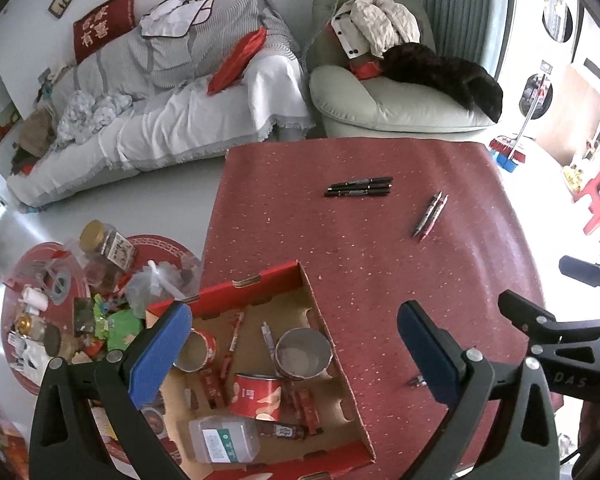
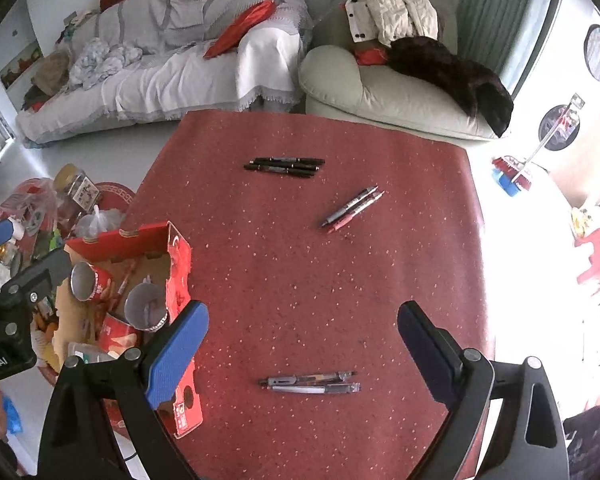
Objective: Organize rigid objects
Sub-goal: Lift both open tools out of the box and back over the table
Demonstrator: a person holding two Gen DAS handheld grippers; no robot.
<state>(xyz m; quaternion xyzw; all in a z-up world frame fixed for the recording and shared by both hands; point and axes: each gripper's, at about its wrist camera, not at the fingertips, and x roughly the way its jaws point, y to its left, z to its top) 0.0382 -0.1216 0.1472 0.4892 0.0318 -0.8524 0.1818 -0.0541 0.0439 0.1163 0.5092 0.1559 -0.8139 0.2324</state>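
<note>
A: Where are the pens?

B: Three groups lie on the bench (image 2: 300,280), which is covered in red speckled cloth. The black markers (image 2: 284,167) lie side by side at the far end. The two click pens (image 2: 352,209), one dark and one red, lie touching, nearer the middle and angled. The two clear-barrelled pens (image 2: 312,385) lie parallel at the near edge, between the fingers of the right tool (image 2: 302,356).

A: Is that tool holding anything?

B: No. Its jaws stand spread wide, empty, above those two pens.

A: And the left tool?

B: The left tool (image 1: 294,350) is also released, holding nothing. It hangs over the near corner of the red cardboard box (image 1: 260,280), which sits at the bench's left edge.

A: What's in the box?

B: Two red snack cans (image 1: 256,396), an open grey tin (image 1: 303,354), a clear plastic bottle (image 1: 224,438) lying down, and several pens (image 1: 234,340).

A: Beyond the bench?

B: A covered sofa (image 1: 160,120) and a pale armchair (image 1: 380,104) heaped with clothes.
</note>
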